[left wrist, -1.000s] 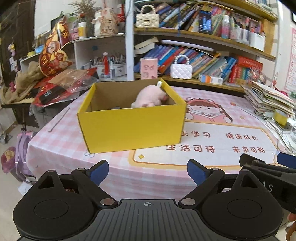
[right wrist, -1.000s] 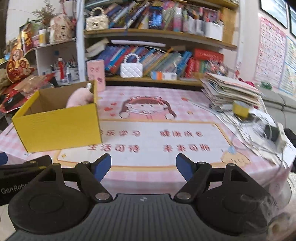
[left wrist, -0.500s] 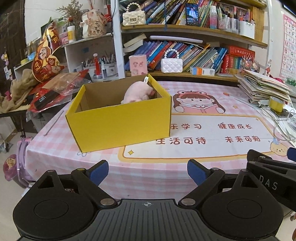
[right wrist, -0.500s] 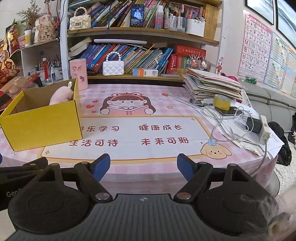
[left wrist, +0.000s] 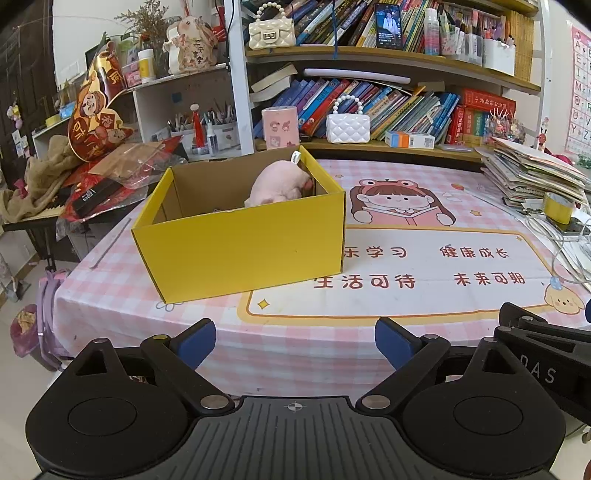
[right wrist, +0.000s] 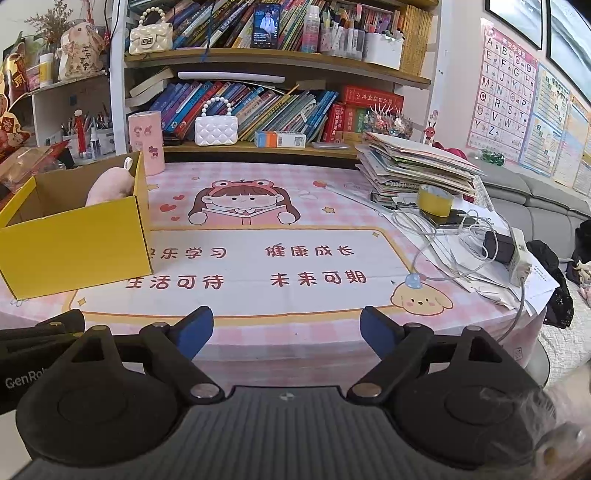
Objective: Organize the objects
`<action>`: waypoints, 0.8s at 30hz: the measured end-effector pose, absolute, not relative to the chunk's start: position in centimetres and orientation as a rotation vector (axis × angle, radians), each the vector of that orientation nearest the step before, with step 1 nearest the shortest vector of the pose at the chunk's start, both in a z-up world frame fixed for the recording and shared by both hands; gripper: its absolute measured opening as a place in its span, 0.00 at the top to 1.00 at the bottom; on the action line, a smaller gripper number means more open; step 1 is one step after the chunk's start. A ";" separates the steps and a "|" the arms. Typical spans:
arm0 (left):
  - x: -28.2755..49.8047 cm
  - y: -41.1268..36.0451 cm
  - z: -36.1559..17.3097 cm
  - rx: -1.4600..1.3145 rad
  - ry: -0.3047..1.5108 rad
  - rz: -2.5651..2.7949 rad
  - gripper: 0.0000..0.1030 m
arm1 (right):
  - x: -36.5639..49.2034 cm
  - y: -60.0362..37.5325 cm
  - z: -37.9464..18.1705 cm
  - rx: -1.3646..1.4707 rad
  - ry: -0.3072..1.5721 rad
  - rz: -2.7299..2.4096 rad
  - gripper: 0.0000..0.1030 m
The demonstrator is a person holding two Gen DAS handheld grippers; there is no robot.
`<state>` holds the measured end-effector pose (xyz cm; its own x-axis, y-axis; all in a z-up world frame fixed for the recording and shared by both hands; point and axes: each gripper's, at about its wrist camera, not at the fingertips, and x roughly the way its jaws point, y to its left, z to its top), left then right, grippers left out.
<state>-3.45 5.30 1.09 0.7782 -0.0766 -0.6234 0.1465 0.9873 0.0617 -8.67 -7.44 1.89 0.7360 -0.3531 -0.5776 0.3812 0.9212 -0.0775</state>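
Both claws, left (left wrist: pixel 295 341) and right (right wrist: pixel 286 328), spread and empty, have drawn back from the surface (left wrist: pixel 424 332); the pink plush (left wrist: pixel 277 184) sits in the yellow box (left wrist: pixel 240 251), seemingly sorted.

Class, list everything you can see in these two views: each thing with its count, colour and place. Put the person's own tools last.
box: 1, yellow, left part of the table, open top
plush: 1, pink, inside the box at its far right corner
tablecloth: 1, pink check with cartoon girl, covers the table
canister: 1, pink, behind the box
handbags: 2, one white on the lower shelf, one cream on the upper shelf
books: many, mixed colours, on the shelves
paper stack: 1, mixed, right rear of the table
tape roll: 1, yellow, in front of the stack
cables: several, white, right edge
left tool: 1, black with blue pads, open, empty
right tool: 1, same colours, open, empty
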 end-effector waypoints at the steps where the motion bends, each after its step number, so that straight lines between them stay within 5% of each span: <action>1: -3.4 5.3 1.1 0.108 0.670 -0.121 0.08 | -8.7 -7.4 1.9 0.047 0.625 -0.404 0.16; 24: -2.0 3.9 0.3 0.110 0.712 -0.083 0.03 | -7.1 -8.9 0.9 0.051 0.677 -0.408 0.10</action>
